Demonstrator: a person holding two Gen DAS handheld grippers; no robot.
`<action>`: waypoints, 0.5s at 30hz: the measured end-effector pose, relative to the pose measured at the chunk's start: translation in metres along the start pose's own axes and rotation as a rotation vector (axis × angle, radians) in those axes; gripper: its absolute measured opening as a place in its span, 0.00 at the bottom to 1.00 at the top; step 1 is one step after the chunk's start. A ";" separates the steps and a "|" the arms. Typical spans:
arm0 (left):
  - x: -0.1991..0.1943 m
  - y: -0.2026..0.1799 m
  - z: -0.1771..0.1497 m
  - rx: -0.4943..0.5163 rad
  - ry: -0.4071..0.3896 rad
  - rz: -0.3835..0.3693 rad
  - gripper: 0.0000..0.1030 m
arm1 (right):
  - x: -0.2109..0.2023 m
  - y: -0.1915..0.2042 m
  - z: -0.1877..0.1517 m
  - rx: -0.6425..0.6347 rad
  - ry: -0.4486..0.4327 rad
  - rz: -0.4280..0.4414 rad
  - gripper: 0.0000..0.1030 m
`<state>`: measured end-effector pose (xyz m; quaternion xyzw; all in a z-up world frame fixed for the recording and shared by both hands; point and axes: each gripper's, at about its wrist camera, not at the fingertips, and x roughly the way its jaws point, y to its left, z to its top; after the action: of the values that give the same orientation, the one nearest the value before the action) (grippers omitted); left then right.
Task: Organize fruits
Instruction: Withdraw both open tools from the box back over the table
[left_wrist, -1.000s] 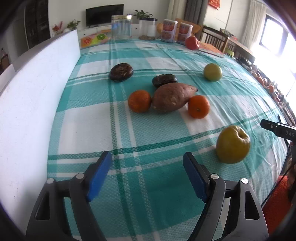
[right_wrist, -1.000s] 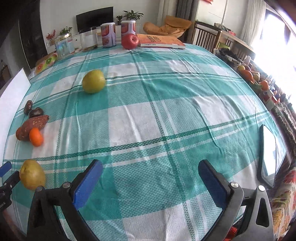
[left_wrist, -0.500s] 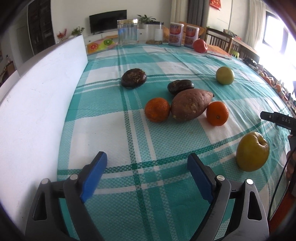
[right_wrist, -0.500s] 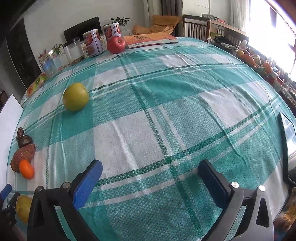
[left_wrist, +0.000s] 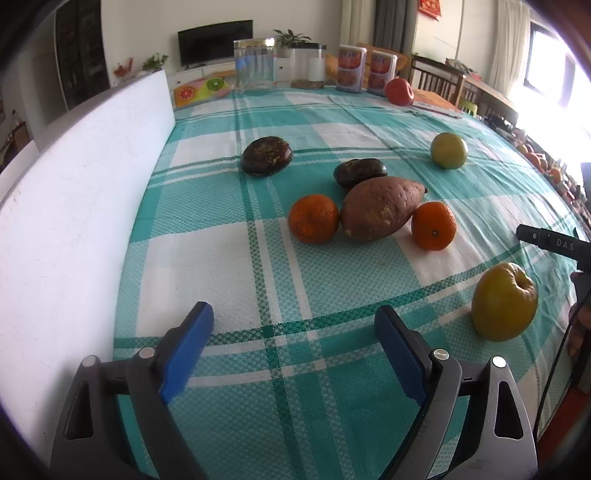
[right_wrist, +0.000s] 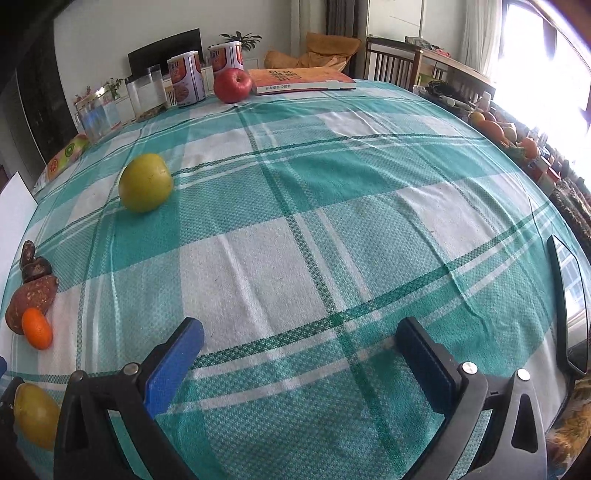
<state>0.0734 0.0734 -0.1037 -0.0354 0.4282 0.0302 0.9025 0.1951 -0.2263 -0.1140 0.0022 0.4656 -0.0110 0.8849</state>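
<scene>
- Hovering over the checked teal tablecloth, the left gripper has just been widening its jaws; they stand released, with only cloth between the blue pads.
- Ahead of the left fingers, slightly toward the right finger's side, a sweet potato lies with one orange touching its left end and a second orange just beside its right end.
- A dark fruit sits right behind the sweet potato; another dark fruit lies apart, further ahead and to the left.
- Beyond the right finger's outer side rests a yellow-green apple, close to the table edge.
- Far ahead to the right sits a green round fruit; a red apple stands near the far edge by two cans.
- A white board runs along the left finger's outer side.
- The right gripper is also released, with bare cloth between its fingers.
- Ahead of its left finger lies the green round fruit; the red apple is far ahead, beside a book.
- Outside its left finger, the sweet potato, an orange and the yellow-green apple show at the frame's edge.
</scene>
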 end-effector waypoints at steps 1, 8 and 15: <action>0.000 0.000 0.000 0.000 0.000 0.000 0.88 | 0.000 0.000 0.000 0.000 0.000 0.000 1.00; 0.001 0.002 0.000 -0.006 -0.003 -0.009 0.88 | 0.000 0.000 0.000 0.000 0.000 -0.001 1.00; -0.001 0.003 0.000 -0.013 -0.007 -0.018 0.88 | 0.000 0.001 0.000 -0.001 0.000 -0.001 1.00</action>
<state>0.0725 0.0759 -0.1037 -0.0451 0.4247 0.0250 0.9039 0.1952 -0.2258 -0.1144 0.0017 0.4657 -0.0113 0.8849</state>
